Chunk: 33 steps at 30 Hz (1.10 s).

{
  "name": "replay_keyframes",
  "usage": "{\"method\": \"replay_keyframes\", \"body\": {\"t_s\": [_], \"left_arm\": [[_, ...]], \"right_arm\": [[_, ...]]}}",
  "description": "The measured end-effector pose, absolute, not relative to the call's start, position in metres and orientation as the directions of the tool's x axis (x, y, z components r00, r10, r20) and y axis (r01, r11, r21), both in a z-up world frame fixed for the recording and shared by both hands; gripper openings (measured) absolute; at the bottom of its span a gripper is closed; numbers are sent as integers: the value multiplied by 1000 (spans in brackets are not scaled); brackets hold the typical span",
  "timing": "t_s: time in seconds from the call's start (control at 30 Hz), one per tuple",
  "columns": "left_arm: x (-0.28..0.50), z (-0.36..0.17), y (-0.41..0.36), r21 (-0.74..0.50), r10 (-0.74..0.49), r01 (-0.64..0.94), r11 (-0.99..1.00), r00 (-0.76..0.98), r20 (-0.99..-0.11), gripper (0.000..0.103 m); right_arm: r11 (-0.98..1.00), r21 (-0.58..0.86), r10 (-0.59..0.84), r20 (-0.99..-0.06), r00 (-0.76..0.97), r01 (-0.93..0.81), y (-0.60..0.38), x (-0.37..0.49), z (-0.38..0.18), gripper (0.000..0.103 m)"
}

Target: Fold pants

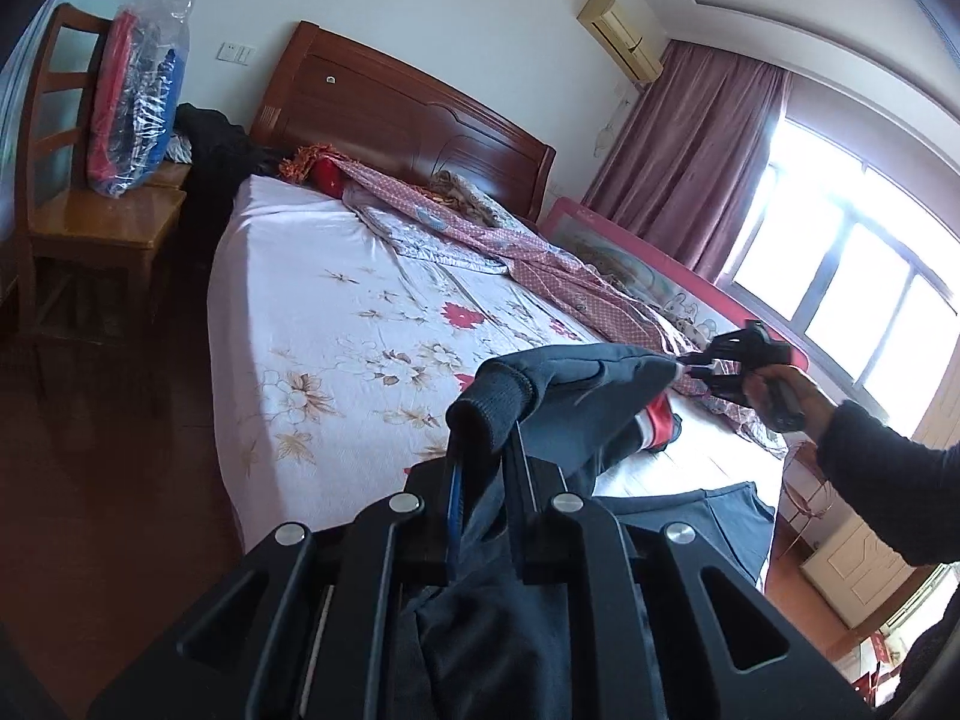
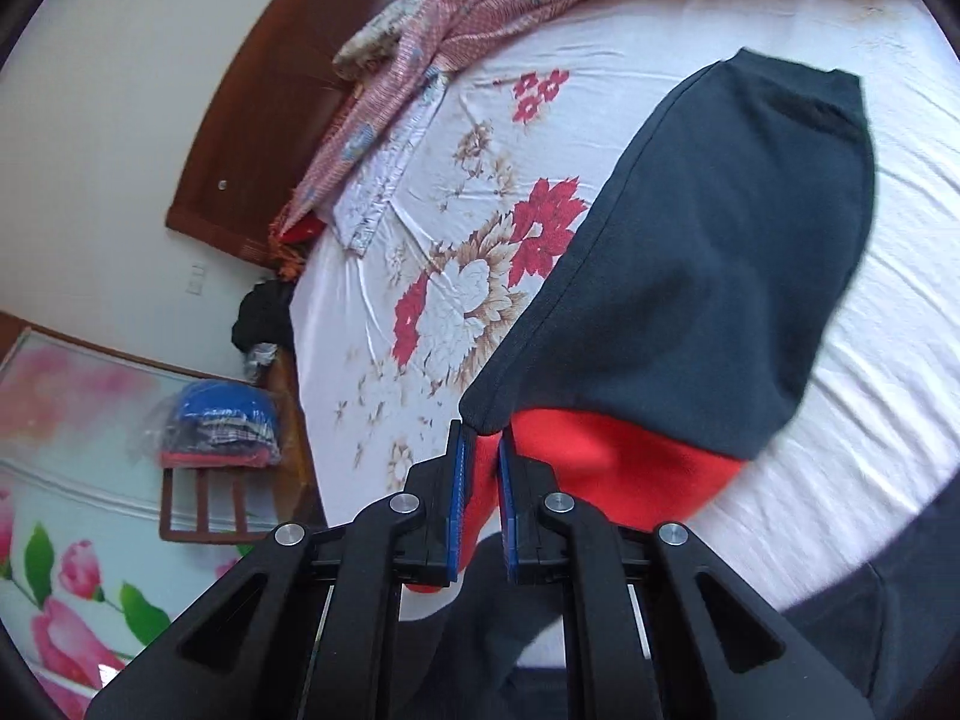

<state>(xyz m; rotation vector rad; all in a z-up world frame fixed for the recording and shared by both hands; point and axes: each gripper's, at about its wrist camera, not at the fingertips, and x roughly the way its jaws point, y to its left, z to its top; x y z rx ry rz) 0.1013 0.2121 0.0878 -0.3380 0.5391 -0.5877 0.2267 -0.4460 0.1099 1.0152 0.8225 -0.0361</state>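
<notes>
The pants (image 2: 708,252) are dark navy with a red part at one end, and they hang between your two claws above the bed (image 1: 336,324), partly lifted off the floral sheet (image 2: 456,300).

Left claw (image 1: 486,450): its jaws are together and clamped on a ribbed dark cuff of the pants; more dark cloth bunches down between the fingers toward the camera.

Right claw (image 2: 480,438): its jaws are nearly together, pinching the cloth where the navy edge meets the red part. In the left wrist view the same claw (image 1: 699,367) holds a stretched corner of the fabric, with your hand (image 1: 780,390) behind it.

Key relation: from the left claw, the held edge runs away and to the right toward the right claw, so this span lies across the bed, roughly parallel to the headboard (image 1: 408,114). From the right claw, the long axis of the navy panel runs forward and away, ending in a straight dark band that lies on the sheet.

Judgement: both hands already hold cloth, so neither is nearer. The next fold probably depends on carrying this held edge along the long axis toward that far band.

Beyond the pants, toward the headboard, lies a pink patterned quilt (image 1: 510,234). A wooden chair (image 1: 78,180) with a plastic-wrapped bundle (image 1: 135,102) stands beside the bed.
</notes>
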Motion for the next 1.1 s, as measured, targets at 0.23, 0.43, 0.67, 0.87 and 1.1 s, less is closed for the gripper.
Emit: {"method": "replay_keyframes", "body": {"t_s": [0.23,0.43,0.67,0.87,1.1], "left_arm": [[56,75,215,-394,-580,432,811,679,-450,16],[29,59,208,-309,-550,457,834,635,-543,17],[8,63,235,-421,-548,366,830,677,-491,17],[3,63,242,-314,-393,247,917,691,-606,45],[-21,82,137,-182,-421,401,898,661,-621,101]], "right_arm": [[511,751,326,-620,713,419,-435,59,79,9],[415,751,335,-651,681,514,-421,-12,17,8],[410,755,310,-644,700,513,-419,-31,20,8],[472,627,285,-774,566,620,-426,-33,-4,12],[621,564,152,-768,622,544,-408,-30,31,12]]}}
